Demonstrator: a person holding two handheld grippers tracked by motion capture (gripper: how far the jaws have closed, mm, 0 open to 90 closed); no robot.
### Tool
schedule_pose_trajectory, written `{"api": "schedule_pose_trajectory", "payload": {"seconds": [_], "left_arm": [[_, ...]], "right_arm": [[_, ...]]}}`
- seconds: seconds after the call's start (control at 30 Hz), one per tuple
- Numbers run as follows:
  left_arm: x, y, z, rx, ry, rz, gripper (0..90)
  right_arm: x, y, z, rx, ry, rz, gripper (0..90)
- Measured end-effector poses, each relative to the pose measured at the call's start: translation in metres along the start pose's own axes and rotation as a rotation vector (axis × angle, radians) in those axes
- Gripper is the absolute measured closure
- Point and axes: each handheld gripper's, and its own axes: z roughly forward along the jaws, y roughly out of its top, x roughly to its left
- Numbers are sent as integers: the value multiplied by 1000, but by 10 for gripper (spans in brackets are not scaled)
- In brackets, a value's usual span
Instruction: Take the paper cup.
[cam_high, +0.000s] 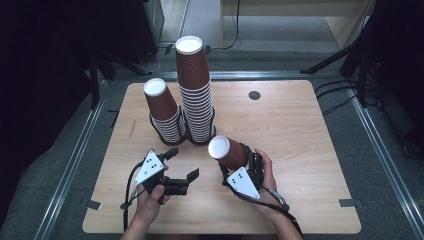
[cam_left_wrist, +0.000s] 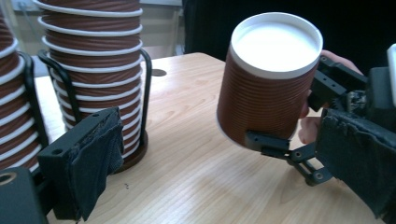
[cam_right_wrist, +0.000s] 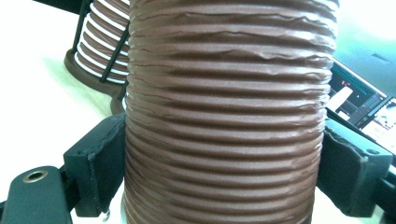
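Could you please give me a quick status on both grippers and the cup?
Right gripper shut on brown cup, held off table. Left gripper open, empty. Two cup stacks ahead; path clear.

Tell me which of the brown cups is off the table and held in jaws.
The single cup clamped in the right gripper, tilted above the table. The others sit nested upside down in two racked stacks: a short stack and a tall stack behind.

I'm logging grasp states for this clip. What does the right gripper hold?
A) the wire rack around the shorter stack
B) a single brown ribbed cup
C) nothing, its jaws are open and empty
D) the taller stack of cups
B: the right gripper has its jaws closed on either side of a single brown ribbed cup, lifted off the table and apart from both stacks.
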Motion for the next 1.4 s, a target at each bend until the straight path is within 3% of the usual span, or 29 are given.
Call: {"api": "schedule_pose_trajectory", "payload": {"seconds": [0.2,0.53,0.93,1.4], "left_arm": [[-2,0,1,10,-39,11,21],[-10,-1,4,30,-52,49,21],[-11,-1,5,35,-74,43,21],[-12,-2,7,42,-81,28,21]], "right_arm": [[0,-2,-1,-9,19,-42,131],[4,2,-1,-35,27,-113,131],[14,5,-1,-67,56,-208,131],[24,7,-1,-89,87,-269,131]]}}
